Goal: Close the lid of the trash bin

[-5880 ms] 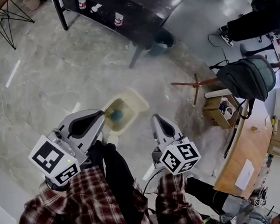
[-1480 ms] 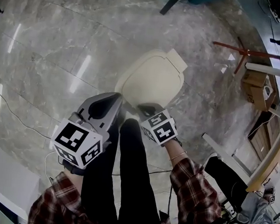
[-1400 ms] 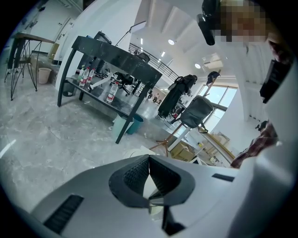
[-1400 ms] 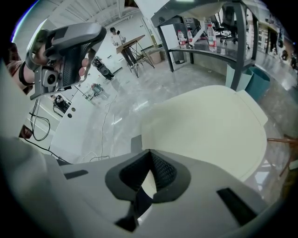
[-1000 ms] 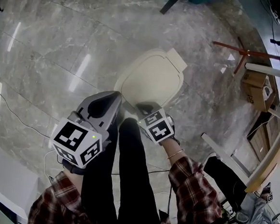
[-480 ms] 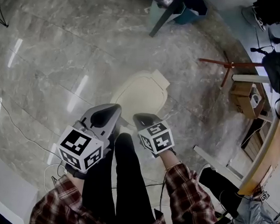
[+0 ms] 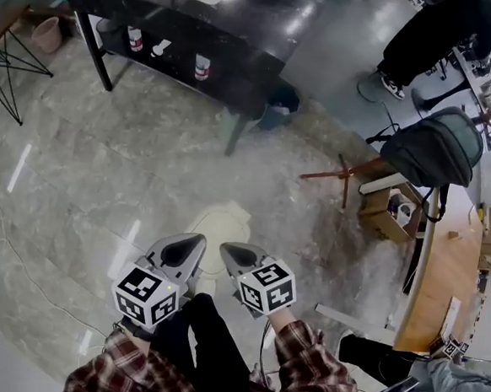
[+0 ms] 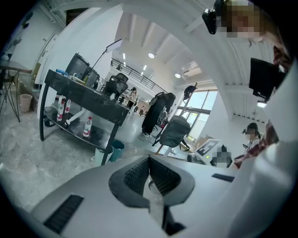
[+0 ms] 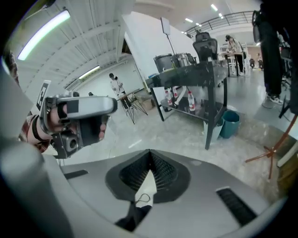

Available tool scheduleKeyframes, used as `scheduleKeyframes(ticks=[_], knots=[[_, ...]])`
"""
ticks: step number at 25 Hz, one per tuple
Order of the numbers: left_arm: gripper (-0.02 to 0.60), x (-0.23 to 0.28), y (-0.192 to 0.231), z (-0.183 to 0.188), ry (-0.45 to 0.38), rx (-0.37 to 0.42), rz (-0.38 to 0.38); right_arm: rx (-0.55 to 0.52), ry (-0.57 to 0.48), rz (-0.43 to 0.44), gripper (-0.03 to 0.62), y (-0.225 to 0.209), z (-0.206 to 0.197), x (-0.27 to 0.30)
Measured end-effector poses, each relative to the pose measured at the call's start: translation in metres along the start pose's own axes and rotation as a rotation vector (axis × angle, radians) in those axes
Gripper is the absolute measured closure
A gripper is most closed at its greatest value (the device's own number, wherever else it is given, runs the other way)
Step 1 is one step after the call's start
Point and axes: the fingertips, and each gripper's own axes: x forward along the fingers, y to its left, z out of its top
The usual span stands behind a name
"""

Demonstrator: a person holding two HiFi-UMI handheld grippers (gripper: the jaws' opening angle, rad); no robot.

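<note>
Now, step: closing looks finished; the cream trash bin lid (image 7: pixel 219 229) appears to lie flat, judged from above.
Left gripper (image 7: pixel 185 246): fingers pressed together, nothing between them.
Right gripper (image 7: pixel 232 252): fingers closed tip to tip, empty.
Lid's place: on the floor just beyond both sets of fingertips, between them, touching neither.
Doing it well: check the seating all round; if an edge stands proud, press it down with closed fingertips.
Under the lid: contents hidden.
Teal bin (image 7: pixel 280 96): far ahead of the fingers, by the black table (image 7: pixel 200 18); contents unreadable.
Cardboard box (image 7: pixel 385 212): well right of the right fingers, open, small items inside, unidentifiable.
</note>
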Motion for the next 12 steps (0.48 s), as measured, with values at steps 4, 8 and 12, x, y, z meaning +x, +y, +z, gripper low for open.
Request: scheduleKeyframes(ticks=[4,8,12], knots=[[0.569,-0.022,-0.040,0.047,-0.040,0.055,-0.027,-0.034,-0.145,0.027,0.580,0.034,0.065,-0.059],[0.569,-0.050,-0.073,0.086,-0.083,0.109,-0.046,-0.112,-0.268,0.038,0.580,0.071,0.119,-0.117],[0.569,-0.075,-0.106,0.113,-0.121,0.174,-0.072,-0.178,-0.382,0.030,0.580,0.104,0.157,-0.169]])
